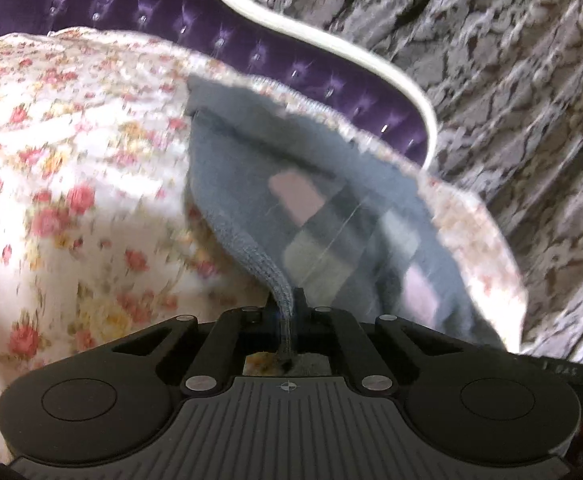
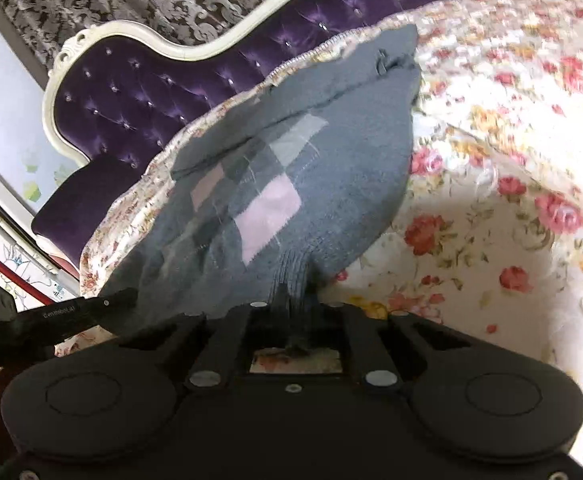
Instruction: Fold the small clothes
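We find the left gripper (image 1: pixel 287 300) and right gripper (image 2: pixel 291 296) each closed on the ribbed hem of a grey argyle sweater (image 2: pixel 283 176), lying mid-frame on the floral bedspread (image 2: pixel 491 208). Folding appears under way; next we judge the hem should be carried toward the collar.

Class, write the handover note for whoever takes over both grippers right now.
Left gripper: jaws shut on the ribbed hem of the grey sweater.
Right gripper: jaws shut on the same hem, further along.
The sweater is lifted at the hem, its far end on the floral bedspread.
Done: both grips secure.
Left: no finished fold shows yet; lay it down and fold.
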Action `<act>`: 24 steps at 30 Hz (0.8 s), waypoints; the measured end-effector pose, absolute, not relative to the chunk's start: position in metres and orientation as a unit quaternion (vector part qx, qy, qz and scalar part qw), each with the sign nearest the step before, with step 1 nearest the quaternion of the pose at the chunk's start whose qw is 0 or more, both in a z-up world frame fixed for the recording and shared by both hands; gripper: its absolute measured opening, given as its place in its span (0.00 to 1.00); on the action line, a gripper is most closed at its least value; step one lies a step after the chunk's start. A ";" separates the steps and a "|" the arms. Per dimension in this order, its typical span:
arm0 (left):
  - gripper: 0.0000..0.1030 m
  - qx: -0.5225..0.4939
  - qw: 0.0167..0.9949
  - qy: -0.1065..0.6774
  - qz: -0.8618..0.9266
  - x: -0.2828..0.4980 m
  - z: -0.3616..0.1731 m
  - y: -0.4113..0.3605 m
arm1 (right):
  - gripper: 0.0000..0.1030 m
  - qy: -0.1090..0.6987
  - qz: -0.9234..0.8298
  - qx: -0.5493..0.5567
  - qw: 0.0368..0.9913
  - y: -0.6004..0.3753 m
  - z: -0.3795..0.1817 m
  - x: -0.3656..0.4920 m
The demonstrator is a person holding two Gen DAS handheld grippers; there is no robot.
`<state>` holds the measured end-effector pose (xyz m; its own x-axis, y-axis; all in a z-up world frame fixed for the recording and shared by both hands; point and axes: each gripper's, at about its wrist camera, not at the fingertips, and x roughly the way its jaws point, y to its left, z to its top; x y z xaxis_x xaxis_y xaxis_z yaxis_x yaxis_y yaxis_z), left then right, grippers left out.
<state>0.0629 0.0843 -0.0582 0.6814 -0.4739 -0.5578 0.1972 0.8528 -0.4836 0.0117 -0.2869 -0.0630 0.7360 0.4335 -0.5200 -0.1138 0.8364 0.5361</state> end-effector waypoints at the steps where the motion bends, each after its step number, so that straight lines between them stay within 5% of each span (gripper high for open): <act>1: 0.04 -0.204 0.896 0.346 -0.191 0.065 -0.051 0.087 | 0.13 0.320 0.160 0.253 0.899 -0.290 -0.057 0.011; 13: 0.04 -0.240 0.901 0.269 -0.240 0.142 0.032 0.096 | 0.12 0.196 0.210 0.317 0.904 -0.331 0.021 0.072; 24: 0.04 -0.228 0.915 0.258 -0.208 0.284 0.042 0.074 | 0.12 0.151 0.180 0.320 0.918 -0.366 0.030 0.217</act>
